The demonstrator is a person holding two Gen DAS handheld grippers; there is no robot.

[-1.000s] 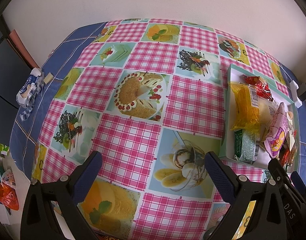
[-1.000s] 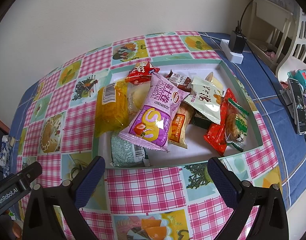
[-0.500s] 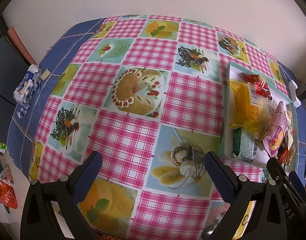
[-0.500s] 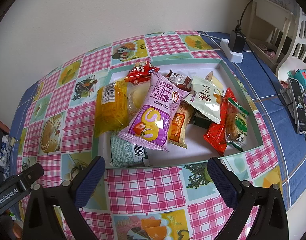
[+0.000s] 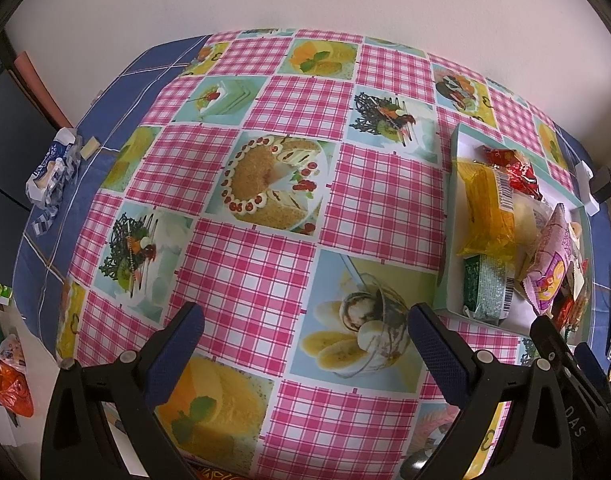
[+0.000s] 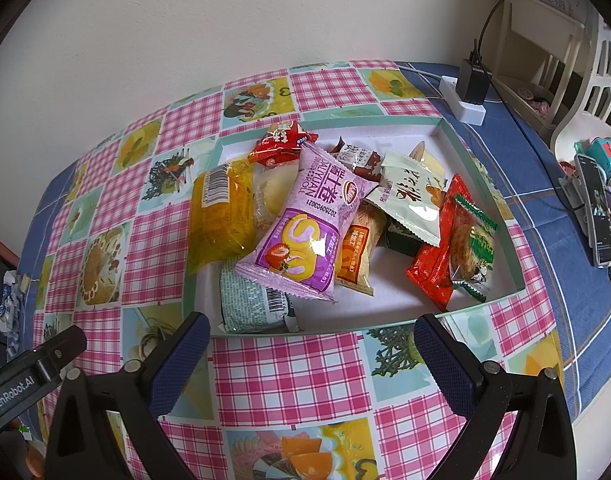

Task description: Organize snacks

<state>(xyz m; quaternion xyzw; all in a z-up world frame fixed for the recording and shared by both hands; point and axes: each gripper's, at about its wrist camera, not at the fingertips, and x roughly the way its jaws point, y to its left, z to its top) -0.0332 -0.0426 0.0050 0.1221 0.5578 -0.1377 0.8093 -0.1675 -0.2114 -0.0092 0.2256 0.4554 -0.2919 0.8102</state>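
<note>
Your shallow tray point(image 6: 481, 172) on the checked tablecloth point(image 6: 289, 364) holds one purple packet point(image 6: 305, 224) atop one yellow point(image 6: 219, 216), one green point(image 6: 247, 304) and two red packets point(image 6: 445, 248), while your left gripper point(image 5: 303, 344) and right gripper point(image 6: 311, 350) both gape empty, near of it.

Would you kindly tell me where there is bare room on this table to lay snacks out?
The widest free patch is the checked tablecloth left of the shallow box, reaching to the crumpled blue wrapper. A narrower strip lies between the box's near wall and the table edge. The box itself is crowded; only its white floor by the red packet shows bare.
</note>
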